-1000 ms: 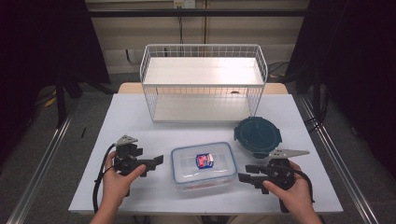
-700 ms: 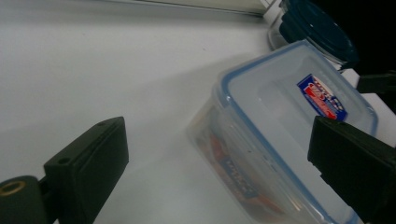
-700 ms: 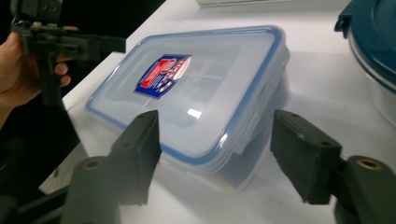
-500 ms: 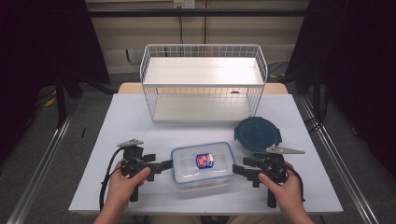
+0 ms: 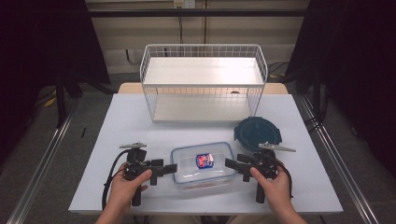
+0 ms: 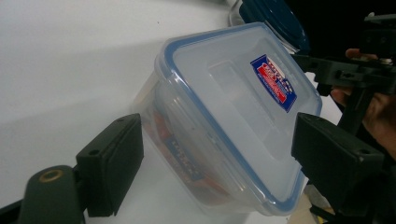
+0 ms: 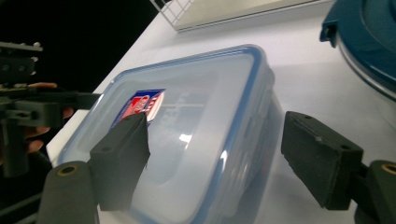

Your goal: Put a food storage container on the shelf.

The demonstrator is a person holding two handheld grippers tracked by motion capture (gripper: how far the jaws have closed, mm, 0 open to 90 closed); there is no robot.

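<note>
Both the left gripper (image 5: 171, 168) and right gripper (image 5: 229, 164) flank the lidded plastic container (image 5: 203, 166), fingers spread; uneven squeezing could skid it across the counter (image 5: 140, 126)

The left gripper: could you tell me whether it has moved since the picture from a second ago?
Yes. The left gripper has moved rightward toward the clear container, which stayed put; its open jaws now reach the container's left end.

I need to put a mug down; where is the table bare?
Bare: left table beside the wire basket, and the right edge past the round blue container. Crowded: front centre, where both grippers flank the clear box.
</note>
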